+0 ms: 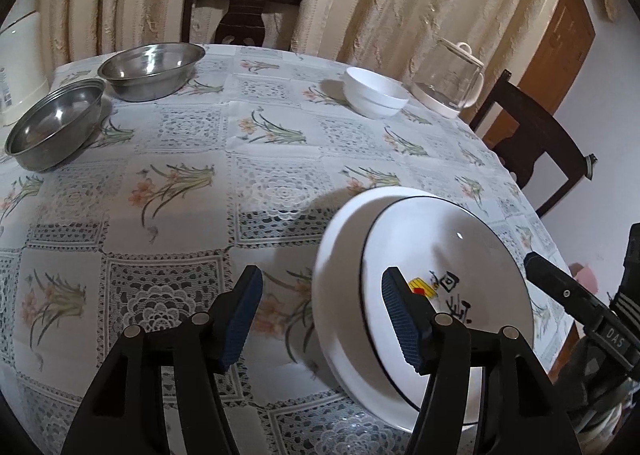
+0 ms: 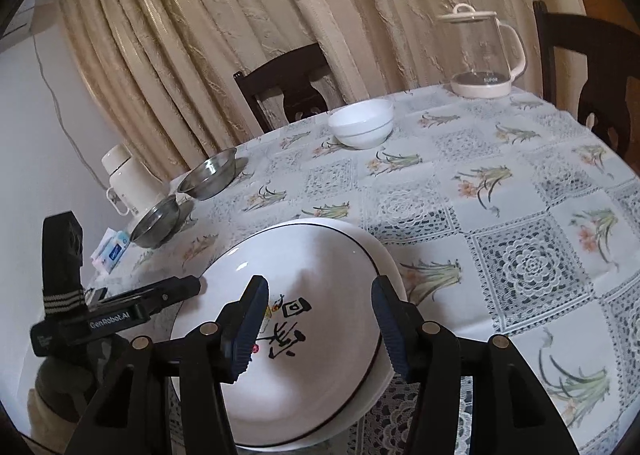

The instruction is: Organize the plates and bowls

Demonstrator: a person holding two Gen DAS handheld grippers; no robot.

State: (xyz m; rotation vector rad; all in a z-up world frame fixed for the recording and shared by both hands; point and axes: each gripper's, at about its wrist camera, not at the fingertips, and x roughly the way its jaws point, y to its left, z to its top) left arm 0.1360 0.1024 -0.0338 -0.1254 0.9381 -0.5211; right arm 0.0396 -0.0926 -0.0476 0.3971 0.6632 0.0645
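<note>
White plates [image 2: 304, 315] stacked on tablecloth [image 1: 160, 183], both grippers' jaws wide apart, holding nothing, hovering above.

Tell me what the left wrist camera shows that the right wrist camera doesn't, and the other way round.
Only the left wrist view shows the wooden door at the far right and the pink thing past the table edge.

Only the right wrist view shows the blue and white packet by the table edge and the cord running down the wall.

Both show the stacked plates, the stacked white bowls, two steel bowls, the glass kettle, dark chairs and both open grippers.
</note>
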